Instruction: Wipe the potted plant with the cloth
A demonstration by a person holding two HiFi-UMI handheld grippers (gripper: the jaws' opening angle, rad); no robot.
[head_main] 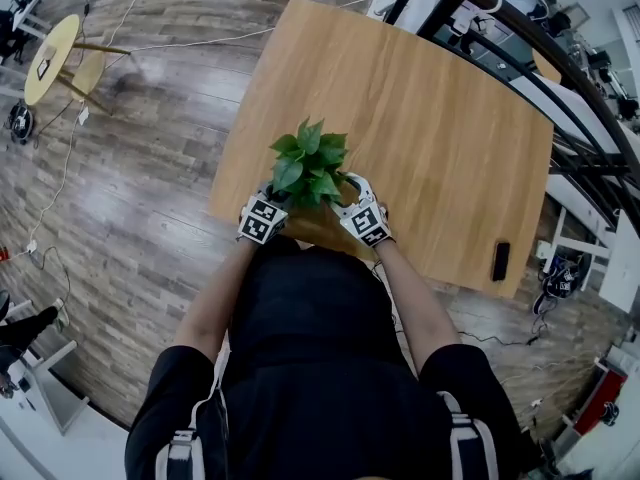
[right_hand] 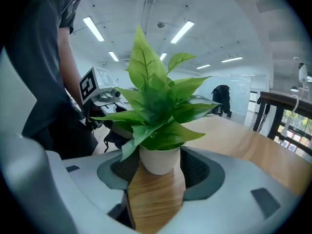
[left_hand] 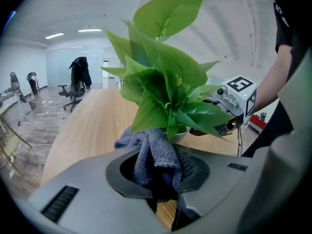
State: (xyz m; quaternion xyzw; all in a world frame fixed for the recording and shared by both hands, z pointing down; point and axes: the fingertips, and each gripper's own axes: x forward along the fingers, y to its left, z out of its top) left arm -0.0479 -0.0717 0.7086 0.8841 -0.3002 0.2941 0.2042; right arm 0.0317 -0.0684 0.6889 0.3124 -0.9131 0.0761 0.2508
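A small potted plant [head_main: 310, 160] with broad green leaves stands near the front edge of the wooden table [head_main: 440, 138]. My left gripper [head_main: 262, 216] is at the plant's left side, shut on a grey cloth [left_hand: 155, 156] that bunches up against the lowest leaves [left_hand: 168, 94]. My right gripper [head_main: 364, 222] is at the plant's right side. Its jaws sit on either side of the white pot [right_hand: 158, 160] and press on it. In the head view the leaves hide both grippers' tips. The right gripper [left_hand: 237, 95] also shows behind the leaves in the left gripper view.
A black flat object [head_main: 501, 261] lies near the table's right front corner. Dark railings [head_main: 560, 78] run past the table's right side. A round yellow table [head_main: 50, 58] stands on the floor at far left. The person's body is close to the front edge.
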